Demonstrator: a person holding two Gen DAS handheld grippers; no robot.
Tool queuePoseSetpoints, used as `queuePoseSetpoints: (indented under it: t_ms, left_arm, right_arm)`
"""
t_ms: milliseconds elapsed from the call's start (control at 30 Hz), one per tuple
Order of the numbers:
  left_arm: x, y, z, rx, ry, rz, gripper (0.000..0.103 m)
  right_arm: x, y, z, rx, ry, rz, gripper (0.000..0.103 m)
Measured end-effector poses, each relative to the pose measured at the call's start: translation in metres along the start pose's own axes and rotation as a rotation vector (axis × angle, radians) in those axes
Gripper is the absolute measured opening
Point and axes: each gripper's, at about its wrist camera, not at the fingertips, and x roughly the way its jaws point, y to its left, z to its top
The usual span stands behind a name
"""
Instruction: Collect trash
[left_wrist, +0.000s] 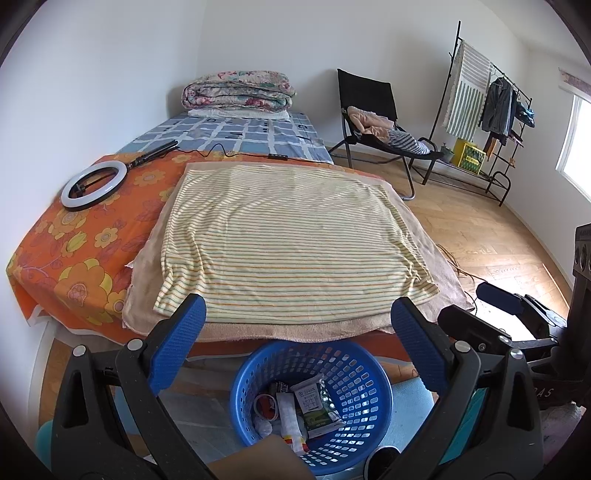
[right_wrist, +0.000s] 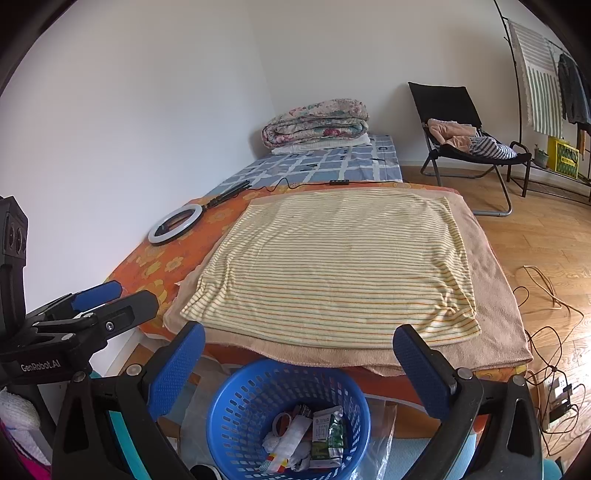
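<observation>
Two grippers are in view, both with jaws spread wide and nothing between them. Left gripper hangs above the blue basket, which stands on the floor just in front of the bed edge; in the left wrist view the basket sits low between the blue finger pads. Right gripper hangs over the same basket, likewise centred below its parted fingers, and it also appears at the right edge of the left view. Trash lies inside the basket, well below the pads and touching neither gripper: a green-and-white carton with small print too fine to read, white wrappers, one with red and yellow marks, and a roll of tape. Writing legible on the left gripper body, seen from the right wrist camera, reads "GenRobot.AI". Striped cloth lies flat on a tan towel over the orange flowered sheet. Ring light lies on that sheet near the wall. Folded quilt rests at the far end of the bed. Black chair holding clothes stands on the wooden floor beside a clothes rack.
</observation>
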Motion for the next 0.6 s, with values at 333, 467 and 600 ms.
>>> queuePoseSetpoints:
  t_ms: [333,467,600]
  left_arm:
    - [0.008,0.005,-0.012,0.012,0.006,-0.001,0.102]
    - [0.014,0.005,-0.011,0.008,0.013,0.000,0.102]
    - [0.022,0.008,-0.010,0.005,0.028,0.011,0.102]
  right_arm:
    - [0.010,-0.005,0.000,0.007,0.017,-0.002,0.103]
    - [0.016,-0.007,0.000,0.012,0.026,-0.004,0.103]
    - [0.024,-0.009,0.001,0.014,0.039,-0.006,0.103]
